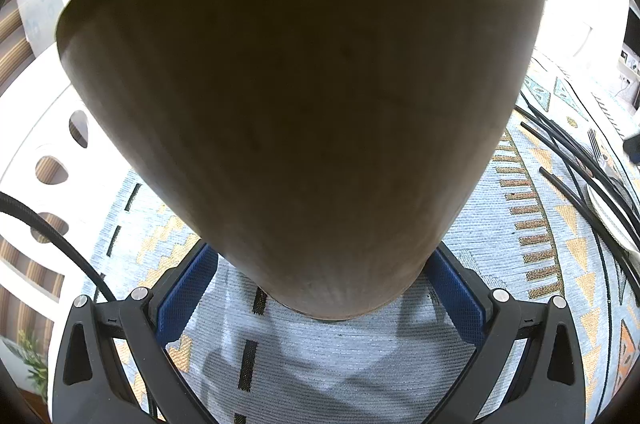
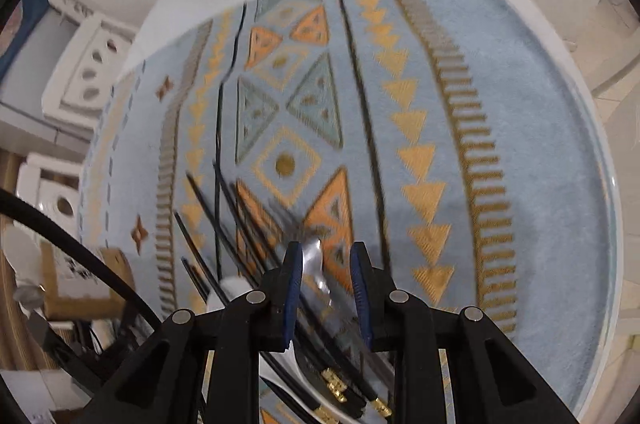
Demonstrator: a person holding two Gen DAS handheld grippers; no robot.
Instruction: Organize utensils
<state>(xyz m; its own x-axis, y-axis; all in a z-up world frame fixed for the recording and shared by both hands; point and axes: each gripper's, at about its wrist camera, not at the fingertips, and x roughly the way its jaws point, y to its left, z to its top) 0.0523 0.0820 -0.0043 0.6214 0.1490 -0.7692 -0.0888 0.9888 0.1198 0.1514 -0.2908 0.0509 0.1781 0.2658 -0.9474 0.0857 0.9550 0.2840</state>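
Observation:
A large brown wooden holder point(image 1: 300, 83) fills the left wrist view and stands on the patterned tablecloth point(image 1: 340, 356). My left gripper point(image 1: 322, 254) is shut on it, with a blue pad against each side of its base. In the right wrist view my right gripper point(image 2: 327, 250) points steeply down and is shut on a silver fork point(image 2: 314, 260); its blurred tines reach past the fingertips. Several black chopsticks point(image 2: 224, 220) with gold ends lie on the cloth left of and under this gripper. The same chopsticks point(image 1: 568, 159) show at the right of the left wrist view.
A white plate point(image 1: 612, 220) lies at the right edge of the table among the chopsticks, with something white point(image 2: 280, 364) under my right gripper. White chairs point(image 2: 88, 75) stand beyond the round table's rim point(image 2: 600, 159). A black cable point(image 1: 60, 244) crosses at the left.

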